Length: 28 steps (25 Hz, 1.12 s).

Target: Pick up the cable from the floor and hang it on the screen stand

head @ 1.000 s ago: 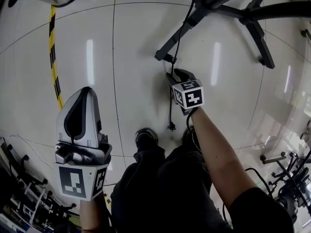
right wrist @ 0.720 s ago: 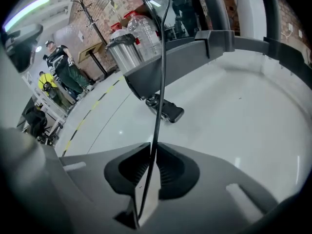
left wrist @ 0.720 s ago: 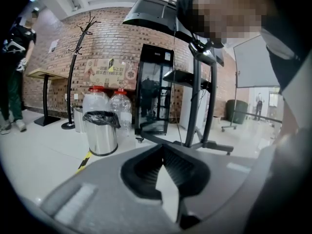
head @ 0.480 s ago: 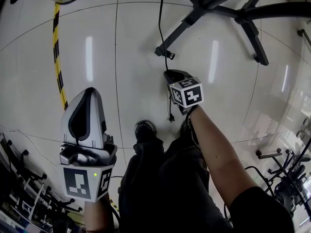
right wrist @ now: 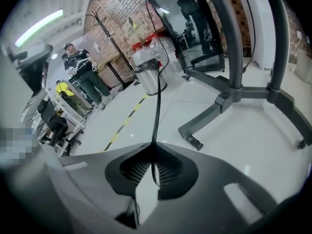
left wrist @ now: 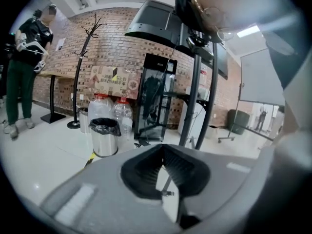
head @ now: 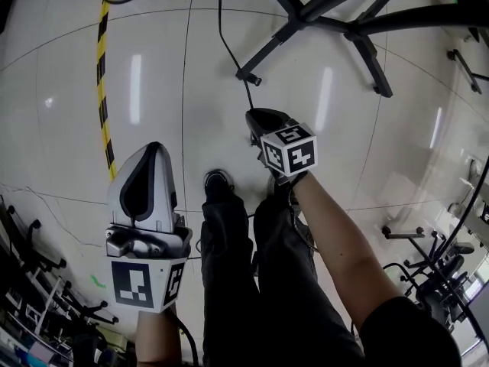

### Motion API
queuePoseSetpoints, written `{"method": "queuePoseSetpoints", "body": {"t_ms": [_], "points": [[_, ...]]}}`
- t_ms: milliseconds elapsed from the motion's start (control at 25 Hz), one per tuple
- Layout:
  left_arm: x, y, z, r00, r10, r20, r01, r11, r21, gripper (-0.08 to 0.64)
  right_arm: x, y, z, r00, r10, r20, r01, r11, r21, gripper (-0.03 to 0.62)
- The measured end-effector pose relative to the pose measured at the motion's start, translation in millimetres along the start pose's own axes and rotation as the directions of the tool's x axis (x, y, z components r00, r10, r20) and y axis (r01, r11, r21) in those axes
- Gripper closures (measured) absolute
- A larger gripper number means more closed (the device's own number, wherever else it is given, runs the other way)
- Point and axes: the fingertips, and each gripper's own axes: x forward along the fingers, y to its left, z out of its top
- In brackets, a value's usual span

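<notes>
The right gripper (head: 254, 118) is held out over the glossy white floor (head: 153, 52), just ahead of the person's shoe (head: 218, 183), with its marker cube turned up toward the head camera. Its fingers (right wrist: 134, 169) have just been closing and now clamp the thin black cable (right wrist: 157, 106), which sits pinched at their tips. In the right gripper view the cable rises in a nearly straight line from the fingertips toward the top of the picture. From the head view the same cable (head: 227, 44) runs away from the gripper, passes just beside the caster foot of one leg of the screen stand (head: 328, 6), and leaves at the upper edge. The stand's dark legs spread across the floor ahead and to the right of the right gripper, near it but not touching it. The left gripper (head: 155, 153) is held nearer the person, to the left of the dark trouser legs (head: 229, 266), well apart from the cable. Its fingers (left wrist: 146, 167) meet at the tips with nothing between them. A strip of yellow-and-black tape (head: 103, 90) lies on the floor to its left. The left gripper view looks across the room to a steel trash bin (left wrist: 105, 136), large water bottles (left wrist: 100, 106) and a brick wall (left wrist: 122, 48).
</notes>
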Motion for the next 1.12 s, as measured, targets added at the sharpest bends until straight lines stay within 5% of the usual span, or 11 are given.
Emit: {"method": "queuePoseSetpoints", "body": {"t_ms": [880, 1120], "points": [[-72.2, -80.0, 235.9, 0.985, -0.02, 0.171, 0.009, 0.998, 0.061, 0.555, -237.4, 115.7, 188.6, 0.966, 0.091, 0.242, -0.066, 0.992, -0.112, 0.574], [-100.4, -111.1, 291.7, 0.976, -0.047, 0.213, 0.031, 0.996, 0.081, 0.555, -312.9, 153.2, 215.2, 0.966, 0.132, 0.221, -0.077, 0.968, -0.239, 0.574]]}}
